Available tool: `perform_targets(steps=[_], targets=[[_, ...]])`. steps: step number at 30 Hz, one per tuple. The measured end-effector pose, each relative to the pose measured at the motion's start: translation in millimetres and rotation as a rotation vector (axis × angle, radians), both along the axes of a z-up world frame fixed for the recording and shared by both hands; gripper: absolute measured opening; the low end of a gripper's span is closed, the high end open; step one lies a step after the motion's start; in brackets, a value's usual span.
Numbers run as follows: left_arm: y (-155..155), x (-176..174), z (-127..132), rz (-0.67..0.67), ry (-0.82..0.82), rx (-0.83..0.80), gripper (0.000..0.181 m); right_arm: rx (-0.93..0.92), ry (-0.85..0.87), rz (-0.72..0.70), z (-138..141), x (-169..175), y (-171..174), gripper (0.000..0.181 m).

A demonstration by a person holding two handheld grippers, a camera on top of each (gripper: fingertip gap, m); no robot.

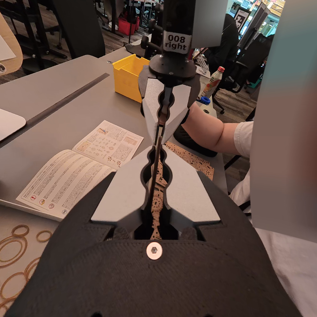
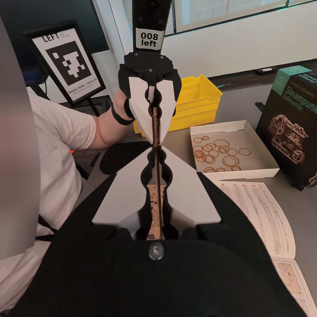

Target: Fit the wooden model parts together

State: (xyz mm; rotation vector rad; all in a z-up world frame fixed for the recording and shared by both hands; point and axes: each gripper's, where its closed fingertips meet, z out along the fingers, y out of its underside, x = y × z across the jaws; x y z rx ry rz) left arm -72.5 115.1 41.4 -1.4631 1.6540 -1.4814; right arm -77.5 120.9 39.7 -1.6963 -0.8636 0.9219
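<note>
Thin flat wooden model sheet (image 1: pixel 155 175) hangs edge-on above the grey bench (image 1: pixel 72 109), between both tools. Left gripper (image 1: pixel 156 147) pinches its near end; right gripper (image 2: pixel 156 147) pinches the far end, jaws pressed tight. Hold gently and level, or it may snap.

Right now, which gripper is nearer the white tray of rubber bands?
Left. The left gripper, shut on the wooden sheet, has the white tray right alongside its body. The right gripper, shut on the same sheet from the opposite side, sits farther back.
</note>
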Motion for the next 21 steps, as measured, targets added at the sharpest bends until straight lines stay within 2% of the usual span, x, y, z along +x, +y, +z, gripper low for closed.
perform_targets(steps=[4, 10, 17, 21], targets=[[0, 0, -5, -0.004, 0.024, 0.008, 0.007, 0.005, -0.025, -0.025, -1, 0, 2, 0.002], [1, 1, -11, 0.003, 0.043, 0.079, 0.001, 0.015, -0.044, -0.032, -3, 0, 2, 0.002], [3, 2, -10, 0.017, 0.038, 0.076, 0.003, 0.058, -0.067, -0.057, -2, 1, 4, 0.002], [4, 2, -6, 0.022, 0.023, 0.018, 0.003, 0.085, -0.053, -0.071, 4, 1, 5, 0.002]])
